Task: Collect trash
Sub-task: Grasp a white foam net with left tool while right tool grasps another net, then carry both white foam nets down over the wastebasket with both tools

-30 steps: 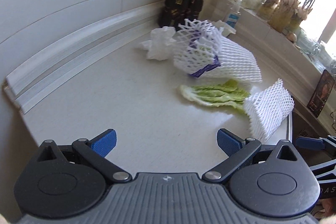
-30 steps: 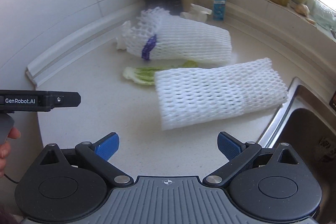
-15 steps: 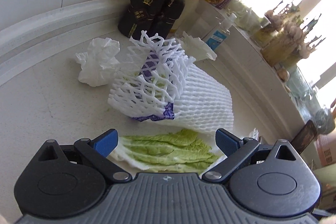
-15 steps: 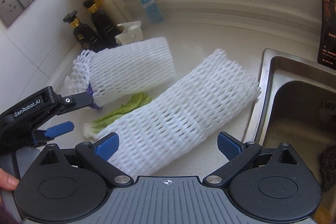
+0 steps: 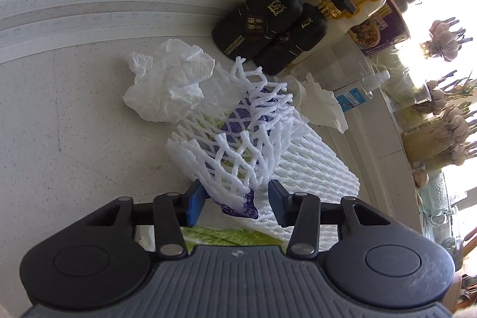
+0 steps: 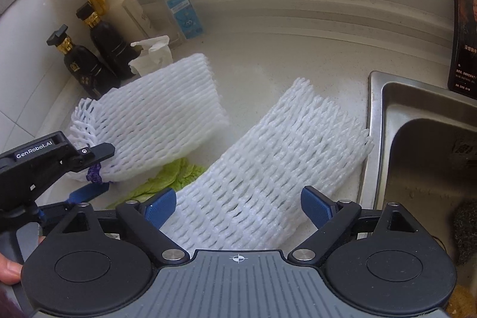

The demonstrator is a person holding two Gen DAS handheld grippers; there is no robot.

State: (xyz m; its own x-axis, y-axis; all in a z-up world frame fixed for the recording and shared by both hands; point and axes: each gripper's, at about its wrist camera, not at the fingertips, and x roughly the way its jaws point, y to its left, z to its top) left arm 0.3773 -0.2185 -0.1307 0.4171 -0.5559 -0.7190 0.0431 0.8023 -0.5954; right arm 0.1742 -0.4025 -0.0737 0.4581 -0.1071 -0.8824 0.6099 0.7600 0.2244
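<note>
A white foam net sleeve with a purple band (image 5: 238,145) lies on the pale counter. Its flared, banded end sits between the blue pads of my left gripper (image 5: 235,198), whose jaws are closing; the left pad touches the net and the right pad stands just off it. The right wrist view shows that sleeve (image 6: 161,109) with the left gripper (image 6: 104,169) at its banded end. A second foam net sleeve (image 6: 268,163) runs between the pads of my right gripper (image 6: 240,207), whose wide jaws are closing without pressing on it. A green lettuce leaf (image 6: 170,178) lies between the sleeves.
A crumpled tissue (image 5: 167,85) and a second tissue (image 5: 322,103) lie behind the banded sleeve. Dark bottles (image 5: 268,20) and a sanitiser bottle (image 6: 179,8) stand by the wall. A steel sink (image 6: 375,115) with a scourer (image 6: 465,228) is right; a phone (image 6: 465,35) leans above.
Both grippers moved forward over the counter and rolled. The left came up to the banded end of the net and its jaws narrowed a lot. The right came over the second net, jaws slightly narrower.
</note>
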